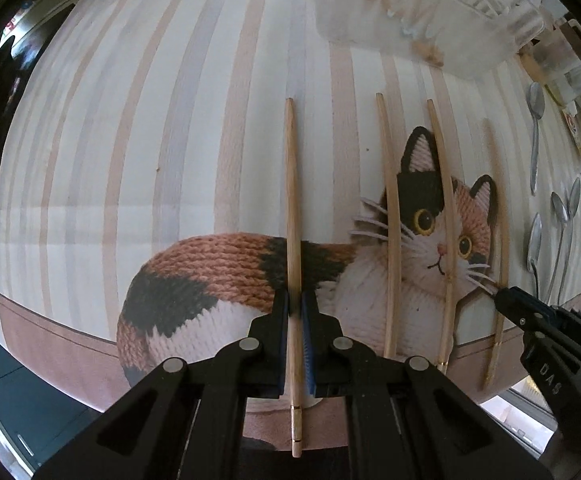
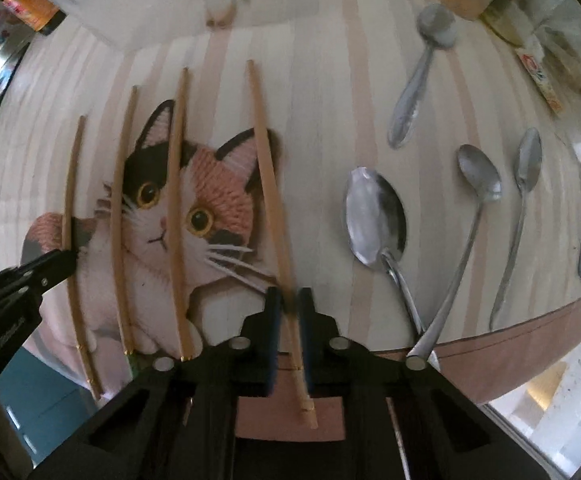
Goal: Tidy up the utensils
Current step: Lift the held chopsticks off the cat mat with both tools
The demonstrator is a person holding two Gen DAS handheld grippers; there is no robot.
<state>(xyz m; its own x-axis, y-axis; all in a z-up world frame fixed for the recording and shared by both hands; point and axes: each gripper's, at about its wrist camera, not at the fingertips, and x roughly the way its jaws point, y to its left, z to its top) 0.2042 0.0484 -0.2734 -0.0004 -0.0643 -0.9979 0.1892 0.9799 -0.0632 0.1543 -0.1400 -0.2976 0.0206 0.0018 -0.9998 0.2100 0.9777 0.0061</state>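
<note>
On the cat mat [image 1: 170, 160] | left tool [image 1: 295, 304] clamps leftmost chopstick [image 1: 291, 200] | right tool [image 2: 289, 300] straddles blurred rightmost chopstick [image 2: 266, 168], grip unclear

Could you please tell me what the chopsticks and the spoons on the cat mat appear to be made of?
The slim tan chopsticks look like bamboo or light wood: matte, faintly grained, with thin gold bands near the thick ends. The shiny silver spoons look like polished steel, given their mirror-like reflections.

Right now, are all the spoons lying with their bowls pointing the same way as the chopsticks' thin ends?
Yes: in the right wrist view, every spoon has its bowl toward the far side, like the chopsticks' tapered tips.
</note>
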